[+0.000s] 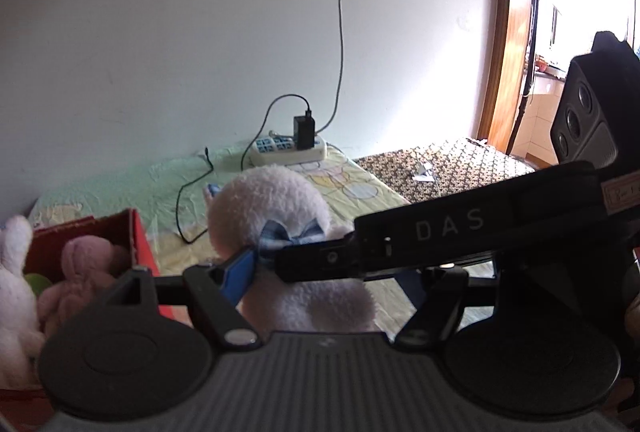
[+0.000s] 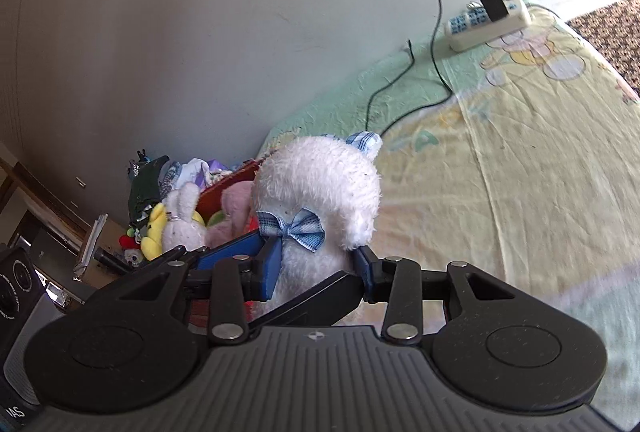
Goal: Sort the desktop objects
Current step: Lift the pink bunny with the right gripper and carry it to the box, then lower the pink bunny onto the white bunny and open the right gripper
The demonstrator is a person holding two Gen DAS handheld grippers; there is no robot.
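Far left of the left-wrist view: a fluffy pale-pink plush rabbit (image 1: 14, 296) beside an open red cardboard box (image 1: 138, 244), with a dusty-pink plush toy (image 1: 86, 272) lying inside it. Centre: a fuzzy white plush bear (image 1: 268, 207) with a blue checked ribbon bow (image 1: 292, 234) at its neck, raised above the pastel green-and-yellow cartoon-print sheet (image 1: 168, 183). Left gripper (image 1: 320, 264) with one blue pad (image 1: 238, 272) touching the bear's neck; the other finger hidden behind the right gripper's black body, so cannot tell whether clamped or merely alongside. Behind, near the wall: a cream power strip (image 1: 288, 149) carrying a black charger block (image 1: 304, 131). Further right: a brown patterned cloth (image 1: 440, 163).

Left of the right-wrist view: a heap of small plush toys (image 2: 168, 216) next to the same red box (image 2: 228, 183). Centre: right gripper (image 2: 316, 266) clamped on the white bear (image 2: 320, 191) just under its bow (image 2: 292, 228), blue pads (image 2: 270, 268) pressing into the fur from both sides. Upper right: the power strip (image 2: 488, 21) on the sheet (image 2: 500, 151).
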